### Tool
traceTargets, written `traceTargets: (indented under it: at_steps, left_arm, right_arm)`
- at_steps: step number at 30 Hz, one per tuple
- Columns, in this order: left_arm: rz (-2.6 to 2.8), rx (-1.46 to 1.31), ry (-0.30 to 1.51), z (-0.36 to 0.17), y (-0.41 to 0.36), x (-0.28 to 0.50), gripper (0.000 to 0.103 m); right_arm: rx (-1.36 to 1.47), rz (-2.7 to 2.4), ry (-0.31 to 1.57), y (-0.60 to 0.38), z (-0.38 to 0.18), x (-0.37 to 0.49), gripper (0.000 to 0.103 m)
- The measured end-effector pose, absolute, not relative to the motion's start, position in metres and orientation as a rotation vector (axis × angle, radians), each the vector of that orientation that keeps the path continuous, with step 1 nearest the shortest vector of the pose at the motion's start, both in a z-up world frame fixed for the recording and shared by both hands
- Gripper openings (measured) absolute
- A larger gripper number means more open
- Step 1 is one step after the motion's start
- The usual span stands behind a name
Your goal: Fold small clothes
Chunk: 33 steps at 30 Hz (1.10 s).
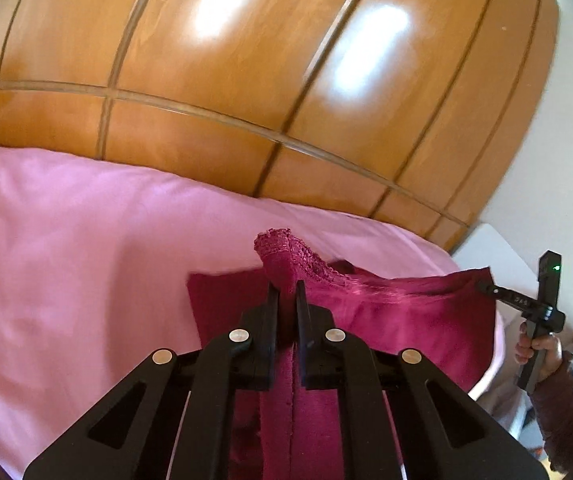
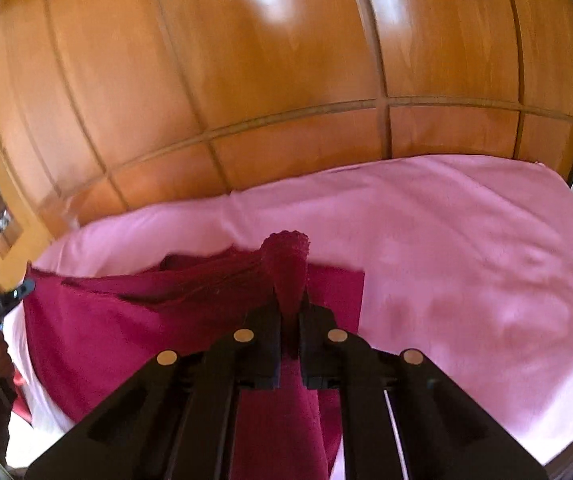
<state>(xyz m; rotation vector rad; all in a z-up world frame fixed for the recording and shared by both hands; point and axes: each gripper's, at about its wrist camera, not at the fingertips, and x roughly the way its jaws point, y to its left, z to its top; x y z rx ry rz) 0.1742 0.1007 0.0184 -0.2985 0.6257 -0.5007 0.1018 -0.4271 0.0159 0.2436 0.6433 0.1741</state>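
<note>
- The lower part of the crimson garment (image 1: 398, 320) hangs behind both black frames, out of sight; its shape cannot be told.
- The left hand-held gripper (image 1: 286, 292) pinches a lace-edged corner; the right hand-held gripper (image 2: 292, 300) pinches another bunched corner.
- The soft knit cloth stretches between them, lifted above the smooth pink bedsheet (image 1: 66, 240).
- Glossy wooden panels (image 2: 246, 80) stand behind, blurred.
</note>
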Motion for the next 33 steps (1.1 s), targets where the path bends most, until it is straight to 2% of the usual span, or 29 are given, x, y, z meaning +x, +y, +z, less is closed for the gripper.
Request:
traceTargets:
  at_steps: [7, 14, 16, 17, 18, 19, 22, 29, 31, 33]
  left_arm:
    - [-0.362, -0.275, 0.719, -0.010, 0.098, 0.257, 0.006]
    - [-0.223, -0.204, 0.896, -0.077, 0.081, 0.320, 0.006]
    - [-0.201, -0.156, 0.936, -0.094, 0.075, 0.325, 0.007]
    - [-0.199, -0.144, 0.927, -0.095, 0.075, 0.323, 0.007]
    - [-0.196, -0.135, 0.919, -0.093, 0.075, 0.320, 0.009]
    - [-0.195, -0.143, 0.915, -0.090, 0.077, 0.317, 0.011]
    - [-0.209, -0.210, 0.898, -0.079, 0.096, 0.302, 0.011]
    - [-0.344, -0.275, 0.862, -0.066, 0.125, 0.220, 0.011]
    - [-0.384, -0.292, 0.863, -0.069, 0.129, 0.196, 0.043]
    - [-0.417, -0.334, 0.855, -0.072, 0.133, 0.170, 0.051]
  right_arm:
    - [0.341, 0.111, 0.713, -0.436, -0.012, 0.201, 0.006]
    - [0.306, 0.005, 0.899, -0.430, -0.079, 0.263, 0.006]
    - [0.303, -0.011, 0.939, -0.430, -0.094, 0.266, 0.010]
    - [0.306, -0.021, 0.943, -0.434, -0.096, 0.264, 0.018]
    - [0.310, -0.028, 0.942, -0.437, -0.094, 0.262, 0.036]
    - [0.321, -0.032, 0.936, -0.441, -0.090, 0.257, 0.042]
    - [0.320, 0.002, 0.901, -0.452, -0.072, 0.231, 0.045]
    - [0.378, 0.153, 0.865, -0.477, -0.050, 0.128, 0.045]
    - [0.389, 0.195, 0.878, -0.477, -0.055, 0.103, 0.043]
    - [0.367, 0.224, 0.906, -0.473, -0.062, 0.076, 0.040]
